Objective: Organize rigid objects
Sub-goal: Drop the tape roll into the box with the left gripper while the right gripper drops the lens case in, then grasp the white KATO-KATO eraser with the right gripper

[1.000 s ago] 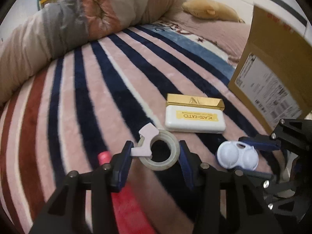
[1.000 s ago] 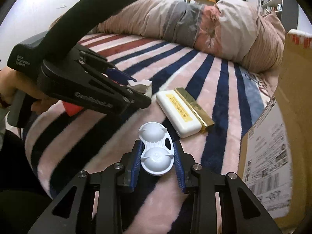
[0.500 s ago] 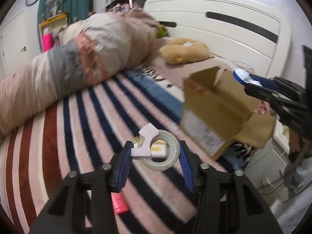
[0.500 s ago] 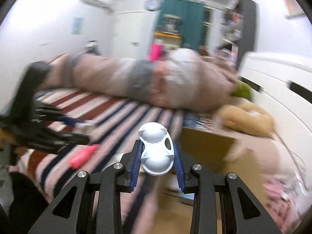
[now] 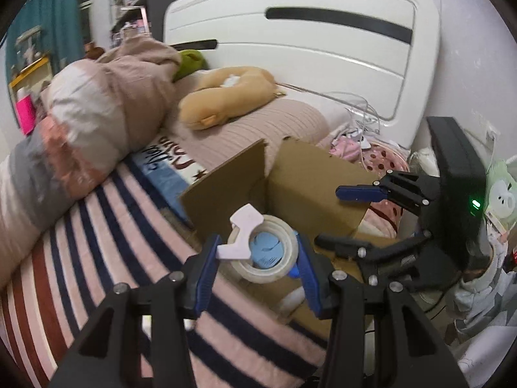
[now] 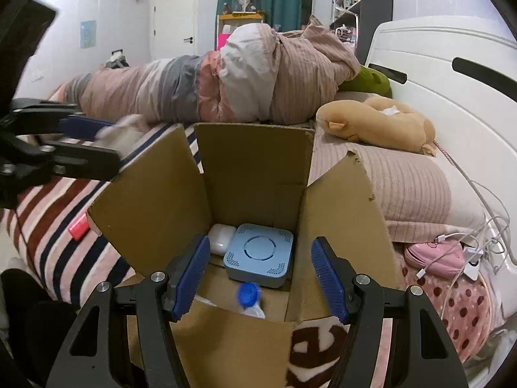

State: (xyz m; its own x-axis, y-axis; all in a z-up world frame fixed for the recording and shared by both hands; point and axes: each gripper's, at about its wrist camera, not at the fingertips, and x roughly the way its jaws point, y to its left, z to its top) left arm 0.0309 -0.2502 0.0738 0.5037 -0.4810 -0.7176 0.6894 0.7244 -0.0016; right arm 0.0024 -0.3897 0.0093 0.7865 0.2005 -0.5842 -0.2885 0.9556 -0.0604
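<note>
My left gripper (image 5: 255, 262) is shut on a roll of clear tape (image 5: 263, 253) with a pale pink dispenser tab, held at the near edge of an open cardboard box (image 5: 310, 190). My right gripper (image 6: 258, 274) is open and empty above the same box (image 6: 255, 165). Inside the box lie a blue square device (image 6: 260, 255), a white earbud case (image 6: 219, 237) and a blurred blue-and-white contact lens case (image 6: 248, 297). In the right wrist view the left gripper (image 6: 77, 148) shows at the left with the tape blurred. In the left wrist view the right gripper (image 5: 342, 216) is at the right, jaws apart.
The striped blanket (image 5: 97, 242) covers the bed beside the box. A pink tube (image 6: 78, 225) lies on it left of the box. A rolled duvet (image 6: 226, 77), a tan plush (image 6: 374, 123), the white headboard (image 5: 307, 42) and cables (image 6: 465, 249) lie behind and right.
The right gripper has opened and let the contact lens case drop into the box. The left gripper has carried the tape from over the blanket to the box's edge.
</note>
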